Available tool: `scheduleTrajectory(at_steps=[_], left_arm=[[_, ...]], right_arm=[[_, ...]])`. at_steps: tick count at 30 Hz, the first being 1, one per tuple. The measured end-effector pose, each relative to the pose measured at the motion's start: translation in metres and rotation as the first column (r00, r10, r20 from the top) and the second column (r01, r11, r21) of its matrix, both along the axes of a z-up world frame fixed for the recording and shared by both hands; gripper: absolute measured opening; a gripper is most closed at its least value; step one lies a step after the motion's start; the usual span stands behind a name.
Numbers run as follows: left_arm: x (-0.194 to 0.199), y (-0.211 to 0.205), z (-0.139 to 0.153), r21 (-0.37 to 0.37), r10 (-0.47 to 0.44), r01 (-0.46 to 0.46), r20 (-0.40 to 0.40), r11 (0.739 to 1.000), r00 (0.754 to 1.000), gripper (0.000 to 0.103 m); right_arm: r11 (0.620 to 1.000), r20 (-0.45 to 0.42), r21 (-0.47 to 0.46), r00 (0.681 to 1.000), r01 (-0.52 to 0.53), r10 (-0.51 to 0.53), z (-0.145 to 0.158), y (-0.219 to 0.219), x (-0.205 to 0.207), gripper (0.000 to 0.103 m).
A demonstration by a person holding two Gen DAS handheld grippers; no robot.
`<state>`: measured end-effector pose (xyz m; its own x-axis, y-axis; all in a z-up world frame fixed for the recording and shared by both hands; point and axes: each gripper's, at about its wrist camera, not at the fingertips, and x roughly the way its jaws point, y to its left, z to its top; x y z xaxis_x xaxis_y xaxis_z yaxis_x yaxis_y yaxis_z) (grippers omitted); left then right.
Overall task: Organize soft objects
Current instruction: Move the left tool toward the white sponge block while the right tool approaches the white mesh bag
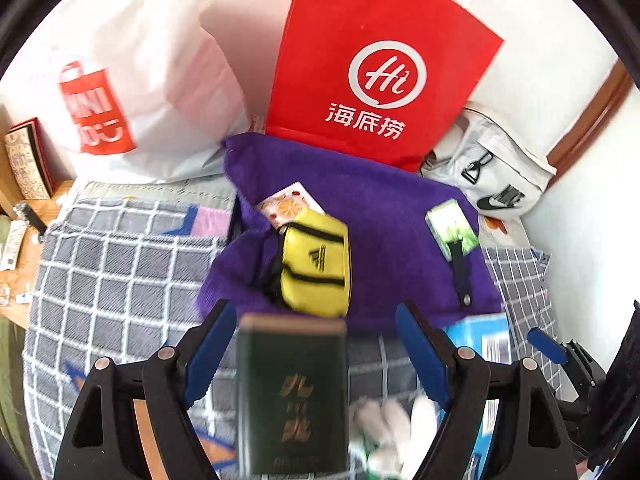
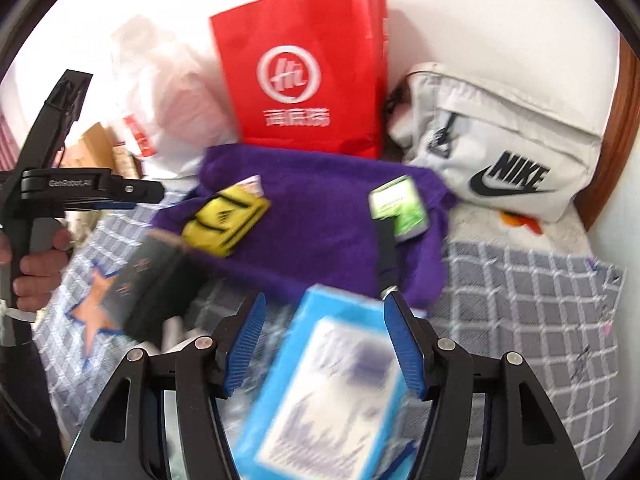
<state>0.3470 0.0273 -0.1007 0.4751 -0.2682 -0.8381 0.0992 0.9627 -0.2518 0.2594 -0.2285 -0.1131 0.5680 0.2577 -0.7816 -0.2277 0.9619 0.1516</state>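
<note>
Over the grey checked bedspread point(image 2: 532, 304) we see the purple fleece cloth point(image 1: 384, 216) spread flat, carrying a yellow zip pouch point(image 1: 314, 264), and with our left gripper point(image 1: 316, 356) and right gripper point(image 2: 324, 344) both spread and pinching nothing, we judge ourselves between picks, needing next to descend on the pouch.

A pouch point(image 1: 314, 266) and a card packet point(image 1: 452, 226) lie on a towel point(image 1: 384, 208), before a paper bag point(image 1: 376, 60); a Nike bag point(image 1: 496, 176) sits right.
</note>
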Motion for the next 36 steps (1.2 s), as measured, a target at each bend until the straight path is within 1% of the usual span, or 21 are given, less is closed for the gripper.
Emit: scheduleTrajectory(at_steps=[4, 6, 8, 13, 14, 15, 20, 23, 26, 28, 29, 30, 31, 32, 33, 34, 36], left_arm=[[-0.029, 0.011, 0.003, 0.008, 0.003, -0.003, 0.008, 1.0, 1.0, 0.081], [-0.044, 0.017, 0.002, 0.007, 0.009, -0.009, 0.008, 1.0, 1.0, 0.081], [-0.056, 0.02, 0.0, 0.011, 0.011, -0.011, 0.004, 1.0, 1.0, 0.081], [-0.087, 0.029, -0.007, 0.002, 0.012, -0.012, -0.004, 1.0, 1.0, 0.081], [-0.094, 0.03, -0.009, 0.002, 0.01, -0.01, -0.005, 1.0, 1.0, 0.081], [-0.1, 0.031, -0.011, 0.003, 0.009, -0.009, -0.006, 1.0, 1.0, 0.081], [-0.125, 0.033, -0.027, 0.015, 0.005, -0.005, -0.024, 1.0, 1.0, 0.081], [-0.136, 0.033, -0.036, 0.016, -0.005, 0.006, -0.041, 1.0, 0.999, 0.081], [-0.143, 0.033, -0.04, 0.028, -0.004, 0.005, -0.048, 1.0, 0.999, 0.081], [-0.147, 0.033, -0.041, 0.027, -0.006, 0.007, -0.051, 1.0, 0.999, 0.081], [-0.149, 0.032, -0.041, 0.028, -0.007, 0.008, -0.051, 1.0, 0.999, 0.081], [-0.15, 0.032, -0.041, 0.028, -0.008, 0.009, -0.051, 1.0, 0.999, 0.081], [-0.152, 0.032, -0.041, 0.029, -0.01, 0.011, -0.05, 1.0, 0.999, 0.081], [-0.154, 0.031, -0.041, 0.031, -0.014, 0.015, -0.05, 0.999, 0.999, 0.081], [-0.156, 0.03, -0.042, 0.034, -0.017, 0.018, -0.053, 0.999, 0.998, 0.081], [-0.157, 0.029, -0.042, 0.034, -0.018, 0.02, -0.054, 0.999, 0.998, 0.081], [-0.16, 0.027, -0.044, 0.032, -0.023, 0.025, -0.059, 0.999, 0.998, 0.081]], right_arm=[[0.999, -0.015, 0.007, 0.999, -0.04, 0.04, -0.004, 0.021, -0.029, 0.061], [0.998, -0.018, 0.008, 0.998, -0.057, 0.057, -0.006, 0.028, -0.041, 0.059], [0.997, -0.021, 0.01, 0.997, -0.076, 0.076, -0.007, 0.036, -0.054, 0.054], [0.994, -0.021, 0.007, 0.994, -0.107, 0.108, -0.011, 0.05, -0.083, 0.052], [0.994, -0.024, -0.006, 0.993, -0.113, 0.112, -0.014, 0.053, -0.089, 0.049], [0.994, -0.028, -0.013, 0.993, -0.113, 0.112, -0.017, 0.054, -0.092, 0.046], [0.993, -0.081, 0.001, 0.99, -0.115, 0.114, -0.04, 0.056, -0.109, 0.041], [0.992, -0.101, 0.005, 0.987, -0.125, 0.125, -0.051, 0.06, -0.115, 0.041], [0.99, -0.103, -0.003, 0.985, -0.14, 0.139, -0.06, 0.067, -0.119, 0.041], [0.989, -0.118, -0.05, 0.984, -0.14, 0.133, -0.07, 0.073, -0.119, 0.041], [0.988, -0.126, -0.08, 0.984, -0.135, 0.125, -0.075, 0.075, -0.119, 0.039], [0.987, -0.127, -0.088, 0.984, -0.134, 0.122, -0.077, 0.075, -0.119, 0.034], [0.988, -0.12, -0.087, 0.986, -0.128, 0.118, -0.078, 0.073, -0.121, 0.022], [0.989, -0.112, -0.078, 0.987, -0.125, 0.116, -0.076, 0.07, -0.122, 0.016], [0.991, -0.103, -0.059, 0.988, -0.124, 0.117, -0.074, 0.067, -0.124, 0.013], [0.991, -0.096, -0.045, 0.988, -0.123, 0.119, -0.071, 0.064, -0.127, 0.007], [0.993, -0.078, -0.029, 0.99, -0.118, 0.116, -0.065, 0.059, -0.131, 0.006]])
